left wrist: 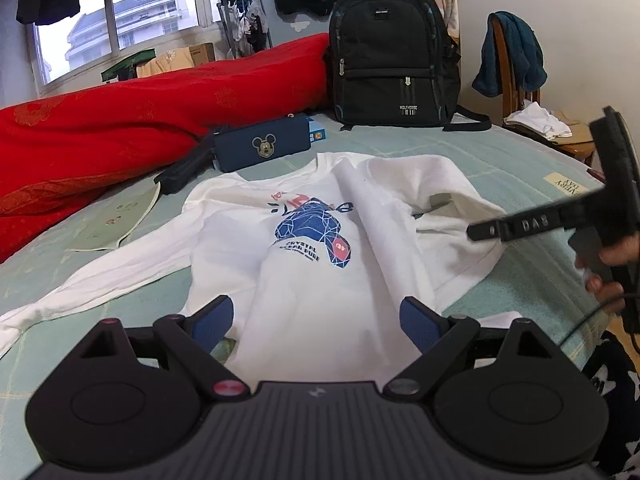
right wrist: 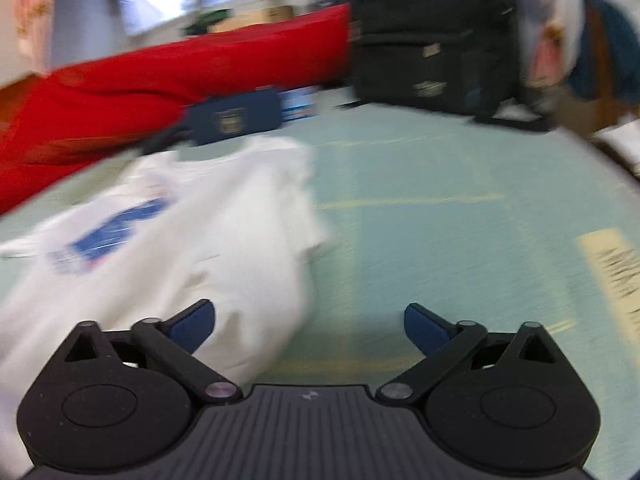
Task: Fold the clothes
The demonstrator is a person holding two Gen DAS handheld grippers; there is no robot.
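A white long-sleeve shirt [left wrist: 304, 264] with a blue graphic lies face up on the green bed sheet [left wrist: 520, 168]. Its right side is folded in over the body, and its left sleeve [left wrist: 80, 292] stretches out flat to the left. My left gripper [left wrist: 316, 320] hovers open over the shirt's lower hem with nothing between its fingers. A hand holds my right gripper [left wrist: 484, 232] at the shirt's folded right edge. In the blurred right wrist view, my right gripper [right wrist: 308, 328] is open and empty, straddling the edge of the shirt [right wrist: 180, 240] and the bare sheet [right wrist: 420, 200].
A black backpack [left wrist: 392, 52] stands at the far end of the bed. A red quilt [left wrist: 120, 120] runs along the left, with a navy Mickey pouch [left wrist: 262, 146] beside it. A pale green cloth [left wrist: 116, 220] lies left of the shirt. A chair [left wrist: 516, 92] with clothes stands on the right.
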